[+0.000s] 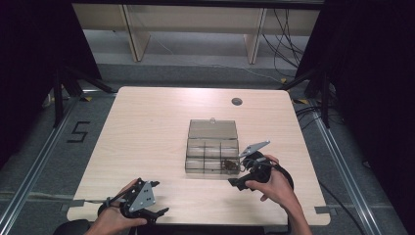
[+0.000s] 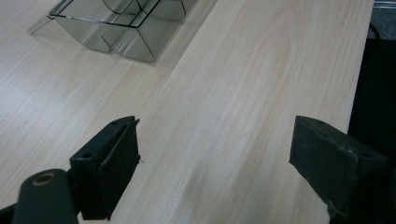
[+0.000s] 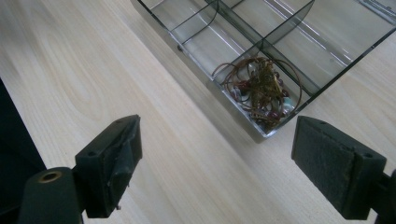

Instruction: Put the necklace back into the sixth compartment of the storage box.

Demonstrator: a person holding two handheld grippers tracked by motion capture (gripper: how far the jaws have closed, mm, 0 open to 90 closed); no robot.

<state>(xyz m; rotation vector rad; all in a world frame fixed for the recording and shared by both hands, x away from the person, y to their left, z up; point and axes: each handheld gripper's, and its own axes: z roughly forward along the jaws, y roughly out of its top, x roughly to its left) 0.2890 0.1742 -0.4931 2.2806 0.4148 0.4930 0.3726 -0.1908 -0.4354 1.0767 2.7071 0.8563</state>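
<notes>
A smoky clear compartment box point(image 1: 195, 155) lies at the middle of the table with its lid point(image 1: 213, 129) folded open behind it. A tangle of brown cord and beads point(image 1: 229, 165) fills its front right compartment, and it appears close up as the bead tangle point(image 3: 261, 91) inside the box point(image 3: 196, 42). My right gripper point(image 1: 240, 171) is held just off that corner, open and empty point(image 3: 215, 158). Near the table's front edge, my left gripper point(image 1: 159, 197) is open over bare wood point(image 2: 215, 158), with a corner of the box point(image 2: 121, 32) far ahead of it.
A round cable hole point(image 1: 237, 101) sits near the far right of the light wooden table point(image 1: 147, 127). The left gripper is close to the table's front edge. Wooden furniture legs and cables stand on the floor beyond, and a "5" mark point(image 1: 78, 132) is on the floor at left.
</notes>
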